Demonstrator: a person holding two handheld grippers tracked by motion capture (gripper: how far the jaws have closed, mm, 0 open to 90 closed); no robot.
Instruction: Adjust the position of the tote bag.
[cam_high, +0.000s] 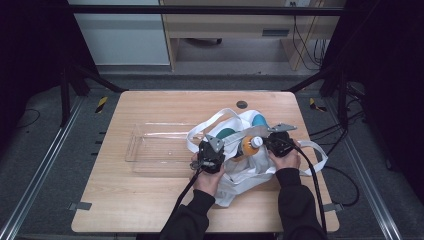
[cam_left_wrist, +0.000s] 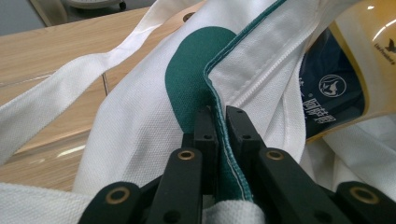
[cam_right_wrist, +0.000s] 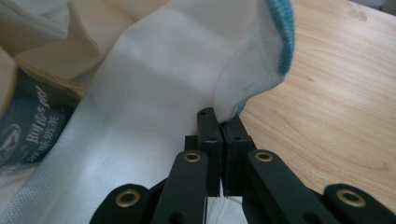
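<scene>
A white cloth tote bag (cam_high: 245, 172) with green and blue patches lies on the right half of the wooden table (cam_high: 150, 210). An orange drink bottle (cam_high: 248, 145) with a white cap sticks out of its mouth. My left gripper (cam_high: 212, 156) is shut on the bag's green-piped rim (cam_left_wrist: 219, 109), left of the bottle. My right gripper (cam_high: 278, 142) is shut on the opposite rim of the bag (cam_right_wrist: 233, 100), right of the bottle. The bottle's dark blue label (cam_left_wrist: 334, 100) lies inside the bag opening and appears again as the label (cam_right_wrist: 28, 126) in the right gripper view.
A clear plastic tray (cam_high: 160, 148) lies on the table just left of the bag, partly under one white strap (cam_high: 207, 122). Another strap (cam_high: 320, 152) loops off to the right near the table edge. A dark round hole (cam_high: 242, 104) sits at the table's far side.
</scene>
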